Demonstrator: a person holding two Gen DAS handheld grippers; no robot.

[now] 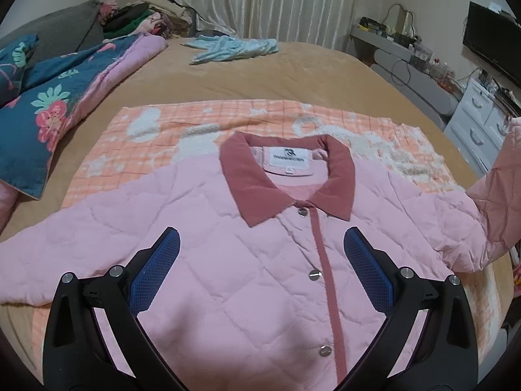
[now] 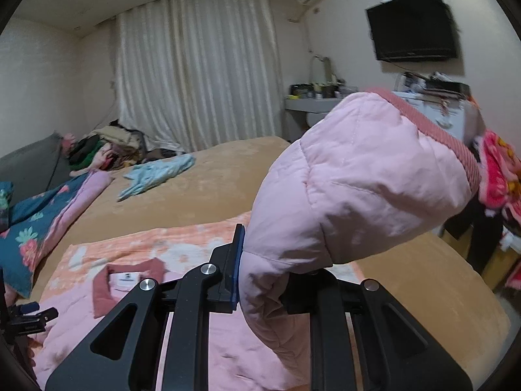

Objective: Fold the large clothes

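A pink quilted jacket (image 1: 228,260) with a dark-pink collar (image 1: 286,179) and snap buttons lies face up on an orange checked blanket (image 1: 195,123). My left gripper (image 1: 262,238) hovers open over the jacket's chest, with nothing between its blue pads (image 1: 156,270). My right gripper (image 2: 260,270) is shut on the jacket's sleeve (image 2: 358,179), which it holds lifted above the bed, the striped cuff (image 2: 433,130) pointing away. The sleeve hides the right-hand finger. In the left wrist view the raised sleeve (image 1: 495,202) rises at the right edge. In the right wrist view, the left gripper (image 2: 29,319) shows at lower left.
The tan bed (image 1: 260,75) carries a blue floral quilt (image 1: 49,110) at left, a light-blue garment (image 1: 234,47) farther back and a clothes pile (image 1: 140,19) by the curtain. A white dresser (image 1: 482,120) and cluttered shelf stand right of the bed, below a wall television (image 2: 413,29).
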